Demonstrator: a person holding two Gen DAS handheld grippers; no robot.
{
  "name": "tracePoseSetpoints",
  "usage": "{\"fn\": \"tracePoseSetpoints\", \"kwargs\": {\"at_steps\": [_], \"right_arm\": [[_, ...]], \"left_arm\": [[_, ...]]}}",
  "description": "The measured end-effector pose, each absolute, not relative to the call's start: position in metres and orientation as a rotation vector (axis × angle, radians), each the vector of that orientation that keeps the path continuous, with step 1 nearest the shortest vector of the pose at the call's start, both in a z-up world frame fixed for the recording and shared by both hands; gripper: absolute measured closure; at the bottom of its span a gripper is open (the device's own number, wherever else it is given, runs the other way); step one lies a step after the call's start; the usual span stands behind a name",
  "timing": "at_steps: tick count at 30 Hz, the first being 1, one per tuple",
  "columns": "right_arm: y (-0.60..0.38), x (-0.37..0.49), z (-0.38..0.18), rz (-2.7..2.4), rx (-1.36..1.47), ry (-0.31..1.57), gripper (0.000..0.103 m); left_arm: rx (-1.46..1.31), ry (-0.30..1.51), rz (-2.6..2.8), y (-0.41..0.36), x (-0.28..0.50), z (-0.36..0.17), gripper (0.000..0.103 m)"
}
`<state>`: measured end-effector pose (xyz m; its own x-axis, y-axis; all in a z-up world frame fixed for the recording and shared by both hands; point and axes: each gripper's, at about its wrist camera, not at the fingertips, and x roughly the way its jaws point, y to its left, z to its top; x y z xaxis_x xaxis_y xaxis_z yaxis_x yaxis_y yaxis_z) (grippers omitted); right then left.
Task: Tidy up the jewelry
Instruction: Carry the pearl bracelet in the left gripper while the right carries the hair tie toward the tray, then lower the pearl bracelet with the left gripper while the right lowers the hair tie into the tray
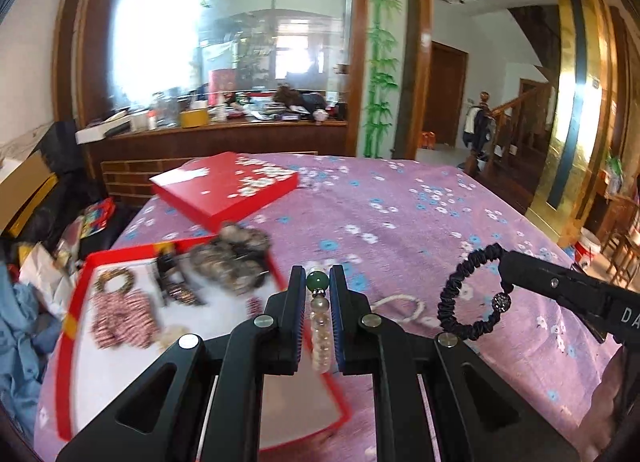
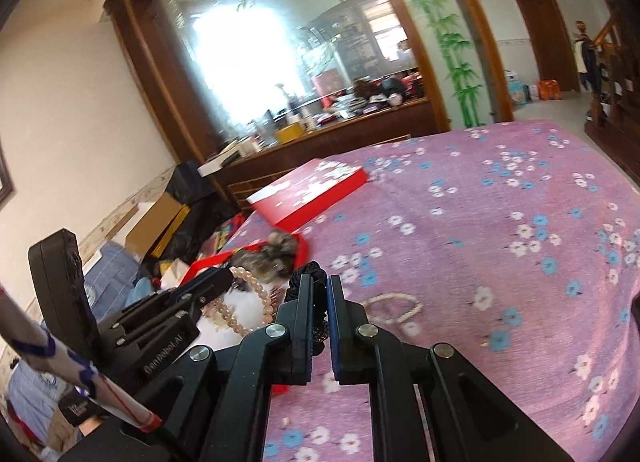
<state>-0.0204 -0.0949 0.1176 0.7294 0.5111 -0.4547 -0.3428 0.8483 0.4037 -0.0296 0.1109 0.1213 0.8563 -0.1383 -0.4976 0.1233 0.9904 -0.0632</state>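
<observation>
Carrying both pieces toward the red tray (image 1: 74, 294): the left gripper (image 1: 318, 286) is pinching the pale bead bracelet (image 1: 320, 326), the right gripper (image 2: 320, 294) is clamping the black scrunchie bracelet (image 1: 464, 298); keeping each level is avoiding swing, I reckon.

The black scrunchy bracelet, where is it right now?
The black scrunchy bracelet hangs pinched in the right tongs, above the purple cloth, right of the white bead bracelet.
</observation>
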Motion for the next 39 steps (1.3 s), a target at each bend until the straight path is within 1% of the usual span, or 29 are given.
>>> {"fn": "tracePoseSetpoints", "kwargs": {"at_steps": [7, 13, 20, 27, 39], "right_arm": [[-0.055, -0.022, 0.115, 0.573, 0.272, 0.632, 0.095], [-0.017, -0.021, 0.107, 0.637, 0.227, 0.676, 0.095], [0.035, -0.009, 0.094, 0.694, 0.174, 0.747, 0.095], [0.069, 0.017, 0.079, 0.682, 0.128, 0.798, 0.095], [0.079, 0.059, 0.049, 0.593, 0.143, 0.858, 0.095]], "left_arm": [[-0.077, 0.532, -0.023, 0.177, -0.051, 0.118, 0.092], [-0.116, 0.556, 0.075, 0.228, -0.065, 0.103, 0.092], [-0.189, 0.604, 0.134, 0.27, -0.061, 0.082, 0.092], [-0.228, 0.618, 0.143, 0.283, -0.045, 0.074, 0.092], [-0.229, 0.639, 0.135, 0.282, -0.032, 0.058, 0.092]]}}
